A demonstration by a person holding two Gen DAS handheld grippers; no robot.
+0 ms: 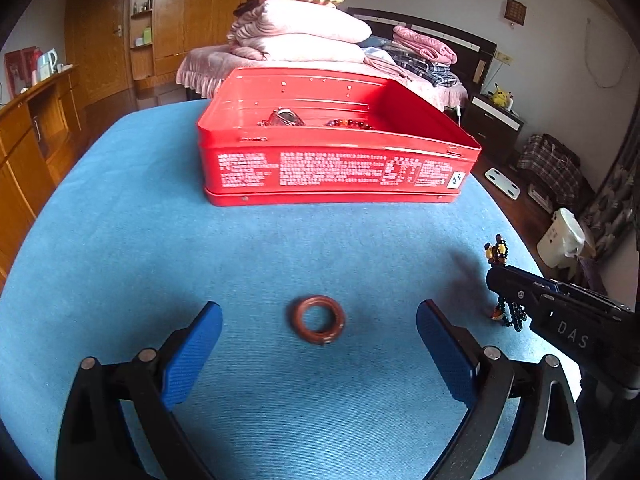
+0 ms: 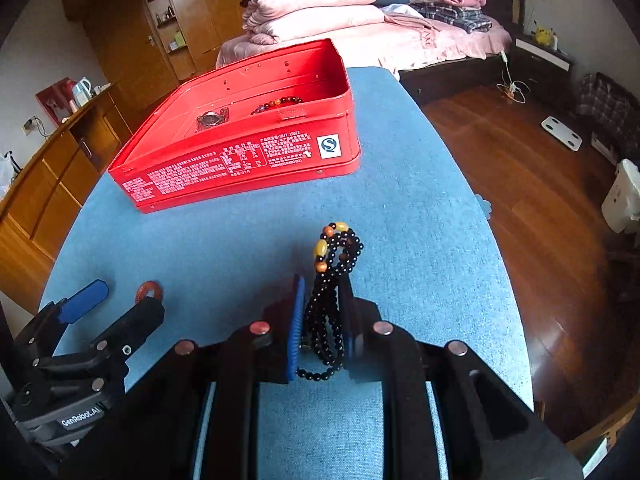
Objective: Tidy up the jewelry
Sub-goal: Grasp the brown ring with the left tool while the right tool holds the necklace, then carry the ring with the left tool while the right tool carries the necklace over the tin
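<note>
- The black bead strand (image 2: 332, 276), with a few amber beads at its top, is pinched between the pads of the right claw (image 2: 324, 320); its loops hang loose above and below the grip, clear of the bench (image 2: 420, 220).
- To do this step well, carry the strand level over the near wall of the red tin (image 2: 240, 148) and let go only once the dangling loops are past the rim, or they may drape over the edge.
- The tin sits open toward the back of the bench, and already holds a red bead bracelet (image 2: 280, 103) and what looks like a watch (image 2: 210, 119), though it is small and hard to make out; aim for the bare floor beside them.
- The brown ring (image 1: 318, 319) lies flat on the blue cloth, between the widely parted fingers of the left claw (image 1: 318, 344), untouched.
- For the ring, lower the fingers to either side and close gently; a hard, round piece will likely slip if pinched off-centre.
</note>
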